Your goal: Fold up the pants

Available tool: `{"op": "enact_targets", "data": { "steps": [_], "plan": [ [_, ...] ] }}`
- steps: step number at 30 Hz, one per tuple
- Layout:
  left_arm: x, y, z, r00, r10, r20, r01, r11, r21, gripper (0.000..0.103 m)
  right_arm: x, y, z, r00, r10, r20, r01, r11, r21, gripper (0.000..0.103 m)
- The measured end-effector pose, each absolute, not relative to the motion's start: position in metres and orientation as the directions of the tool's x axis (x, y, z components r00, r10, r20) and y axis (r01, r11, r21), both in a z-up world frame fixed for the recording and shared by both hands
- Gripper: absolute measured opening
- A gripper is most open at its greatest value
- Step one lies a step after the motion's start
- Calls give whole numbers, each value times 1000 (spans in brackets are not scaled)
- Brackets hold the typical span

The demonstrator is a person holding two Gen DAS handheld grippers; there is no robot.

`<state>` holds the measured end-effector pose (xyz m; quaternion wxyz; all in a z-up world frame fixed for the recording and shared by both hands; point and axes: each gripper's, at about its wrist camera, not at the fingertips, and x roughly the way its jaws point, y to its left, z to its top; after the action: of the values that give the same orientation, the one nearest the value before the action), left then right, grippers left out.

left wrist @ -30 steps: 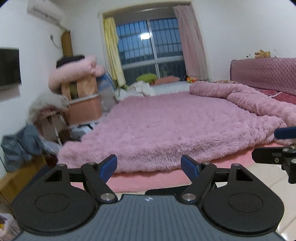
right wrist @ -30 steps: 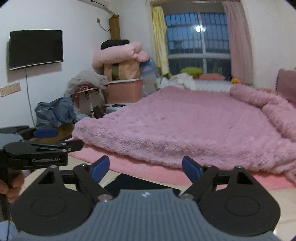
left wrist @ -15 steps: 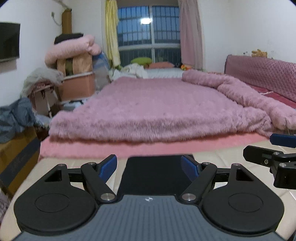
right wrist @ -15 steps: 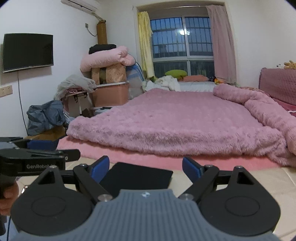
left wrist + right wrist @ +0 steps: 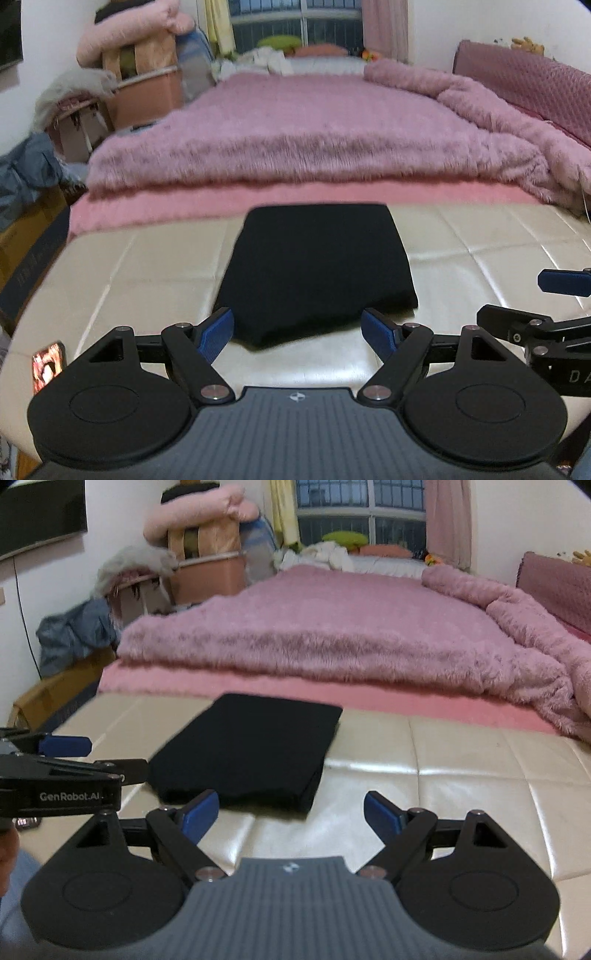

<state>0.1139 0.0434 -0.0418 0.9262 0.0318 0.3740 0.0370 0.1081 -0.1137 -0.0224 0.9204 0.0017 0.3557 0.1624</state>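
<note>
1. The black pants [image 5: 317,269] are lying folded into a flat rectangular bundle on the cream quilted bench [image 5: 147,266], which is standing against the foot of the bed.
2. The left gripper [image 5: 298,330] is hovering just short of the bundle's near edge, its blue-padded fingers [image 5: 216,332] spread wide apart and gripping nothing; the near edge of the pants is showing between them.
3. The right gripper [image 5: 291,812] is hovering near the bundle's near right corner, its fingers [image 5: 382,816] likewise spread open and empty, with the pants [image 5: 251,749] lying ahead and to its left.
4. In the right wrist view the left gripper [image 5: 66,746] is showing at the left edge, beside the bundle; in the left wrist view the right gripper [image 5: 561,282] is showing at the right edge, apart from the pants.
5. A fluffy pink blanket [image 5: 314,136] is covering the bed beyond the bench, with a pink sheet [image 5: 258,199] showing under its front edge.
6. A phone with a lit screen [image 5: 47,365] is lying at the bench's near left edge.
7. A stack of bedding on a storage box [image 5: 207,546] is standing by the wall left of the bed.
</note>
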Motion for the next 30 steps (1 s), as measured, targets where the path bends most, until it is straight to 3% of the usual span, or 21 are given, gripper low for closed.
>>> {"op": "enact_targets", "data": {
  "steps": [30],
  "plan": [
    [110, 36, -41, 708, 72, -703, -37, 997, 66, 92, 103, -115, -29, 670, 304, -677, -294, 946, 134, 82]
  ]
}}
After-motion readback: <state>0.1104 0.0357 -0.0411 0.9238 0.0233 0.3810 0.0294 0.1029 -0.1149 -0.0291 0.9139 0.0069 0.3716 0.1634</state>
